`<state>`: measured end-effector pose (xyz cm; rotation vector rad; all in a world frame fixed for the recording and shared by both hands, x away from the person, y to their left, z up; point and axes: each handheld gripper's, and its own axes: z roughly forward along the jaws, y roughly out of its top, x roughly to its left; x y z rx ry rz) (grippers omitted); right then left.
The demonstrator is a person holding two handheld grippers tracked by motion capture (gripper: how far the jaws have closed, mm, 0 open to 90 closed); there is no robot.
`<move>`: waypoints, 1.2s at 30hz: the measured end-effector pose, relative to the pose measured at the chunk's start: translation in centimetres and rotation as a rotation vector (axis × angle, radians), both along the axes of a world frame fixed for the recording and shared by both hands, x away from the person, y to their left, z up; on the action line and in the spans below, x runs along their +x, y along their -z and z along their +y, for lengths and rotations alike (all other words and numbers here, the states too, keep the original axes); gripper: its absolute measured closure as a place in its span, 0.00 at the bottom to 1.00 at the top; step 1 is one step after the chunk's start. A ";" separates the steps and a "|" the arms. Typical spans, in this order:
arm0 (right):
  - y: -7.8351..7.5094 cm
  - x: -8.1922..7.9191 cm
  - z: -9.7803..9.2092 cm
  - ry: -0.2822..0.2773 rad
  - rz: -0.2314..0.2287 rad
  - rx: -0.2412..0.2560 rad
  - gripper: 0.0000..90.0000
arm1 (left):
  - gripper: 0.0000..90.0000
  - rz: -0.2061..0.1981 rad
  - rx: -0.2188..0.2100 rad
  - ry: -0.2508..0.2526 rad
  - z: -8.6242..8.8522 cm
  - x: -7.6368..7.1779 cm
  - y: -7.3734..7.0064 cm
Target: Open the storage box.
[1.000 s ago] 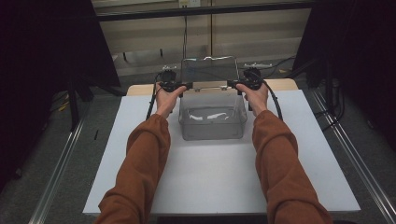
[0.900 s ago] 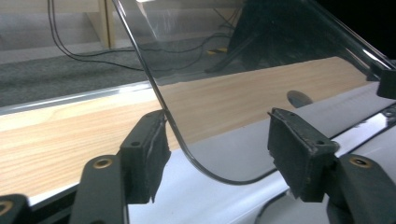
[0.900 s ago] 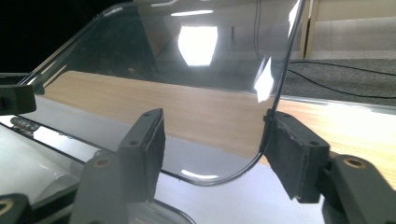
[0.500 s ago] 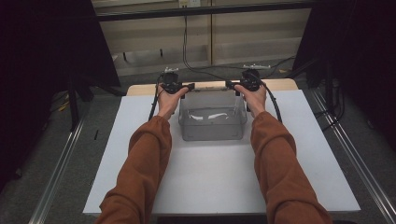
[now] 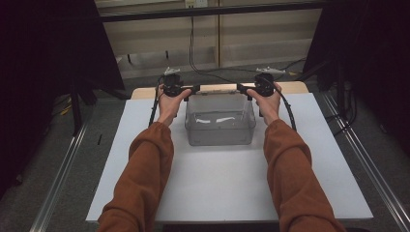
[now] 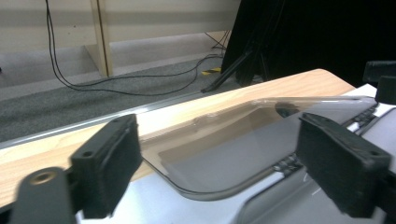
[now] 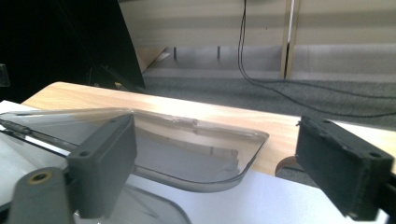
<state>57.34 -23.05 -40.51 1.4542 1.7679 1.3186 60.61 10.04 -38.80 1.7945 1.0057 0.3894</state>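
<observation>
1. A second ago the clear lid (image 5: 220, 88) stood higher, raised above the far side of the box (image 5: 220, 137) between the two tools. Half a second ago it was lower. Now it lies low and nearly flat just behind the box, at the far end of the white surface (image 5: 217, 183) by the wood edge (image 5: 290, 88).

2. The left tool (image 5: 193, 90) points inward at the lid's left end. In the left gripper view its jaws stand wide apart, with the lid's rounded corner (image 6: 224, 140) in the gap. Neither pad looks pressed on the plastic, so it grips nothing.

3. The right tool (image 5: 241, 88) mirrors it at the lid's right end. In the right gripper view its jaws are also spread wide, and the lid's corner (image 7: 187, 149) lies between them without being pinched.

4. The box sits open in the middle of the surface, between the person's hands. Pale glints show inside it, but I cannot tell whether they are contents or reflections.

5. Whether the lid's near edge rests on the box's far rim or lies just beside it is hard to tell.

6. My reading is that the lid has been lifted off, lowered and let go, so the uncovering looks about done. The tools likely next need to back straight out sideways so that no pad drags the lid along.
</observation>
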 end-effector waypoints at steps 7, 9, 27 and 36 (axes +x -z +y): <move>-1.2 -1.6 -0.1 -0.017 -0.068 -0.011 0.04 | 0.10 -0.068 -0.039 -0.012 0.6 -1.8 -0.6; -1.3 -2.0 -0.3 -0.014 -0.073 -0.007 0.04 | 0.07 -0.068 -0.045 -0.012 0.9 -2.1 -0.3; -2.1 -6.5 -0.5 -0.003 -0.206 -0.065 0.03 | 0.04 -0.190 -0.043 -0.005 2.0 -7.2 0.4; -2.1 -9.8 -0.3 -0.015 -0.233 -0.083 0.02 | 0.05 -0.253 -0.047 0.001 3.9 -10.1 -0.4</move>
